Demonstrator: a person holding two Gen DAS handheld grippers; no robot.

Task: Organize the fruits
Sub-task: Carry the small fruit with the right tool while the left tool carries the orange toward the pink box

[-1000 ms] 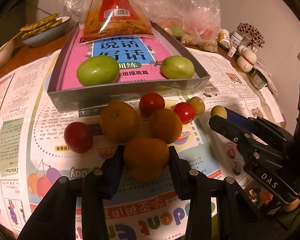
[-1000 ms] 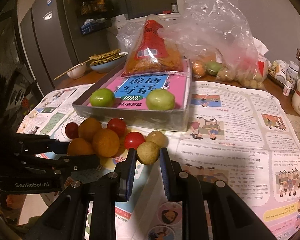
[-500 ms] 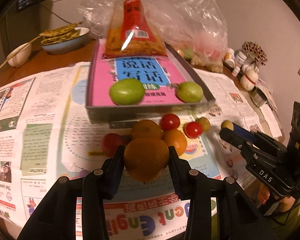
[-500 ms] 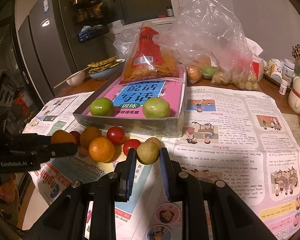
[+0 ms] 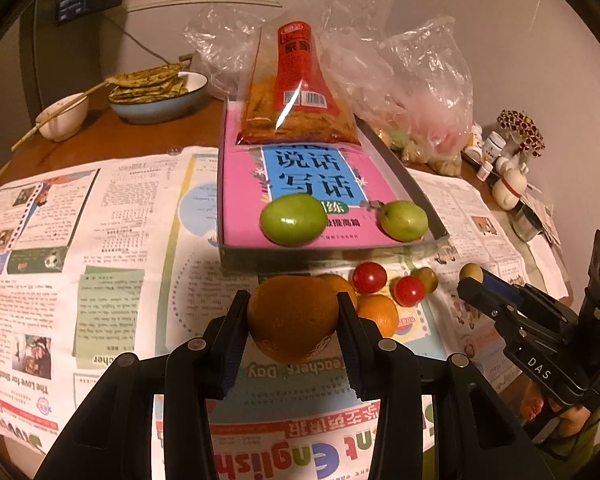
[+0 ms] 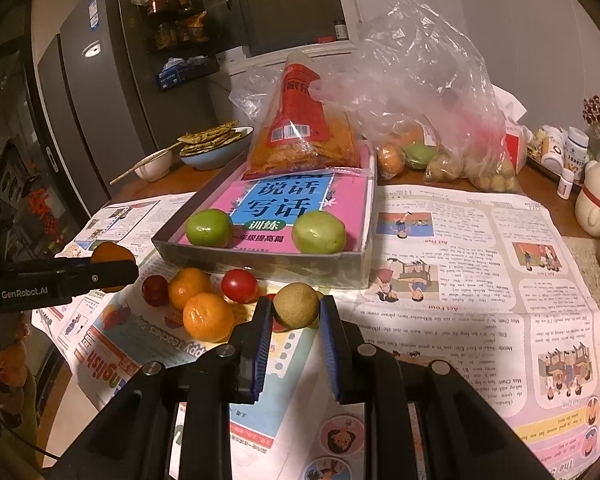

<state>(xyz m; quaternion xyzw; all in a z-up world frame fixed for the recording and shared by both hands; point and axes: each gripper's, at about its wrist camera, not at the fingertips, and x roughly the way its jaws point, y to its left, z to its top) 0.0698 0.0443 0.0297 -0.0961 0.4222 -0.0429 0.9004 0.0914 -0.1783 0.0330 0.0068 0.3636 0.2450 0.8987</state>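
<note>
Left gripper (image 5: 293,320) clamps an orange (image 5: 292,317) lifted above the newspaper (image 5: 100,264); right gripper (image 6: 296,312) pinches a small tan fruit (image 6: 296,305). Beyond lie oranges (image 6: 207,316), cherry tomatoes (image 6: 239,285), then two green fruits (image 6: 318,232) in the grey tray (image 6: 260,266)

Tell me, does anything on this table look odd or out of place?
Yes. The grey tray holds a pink workbook and a snack bag leaning on it, with two green fruits lying on the book. Nothing looks spilled or damaged.
</note>
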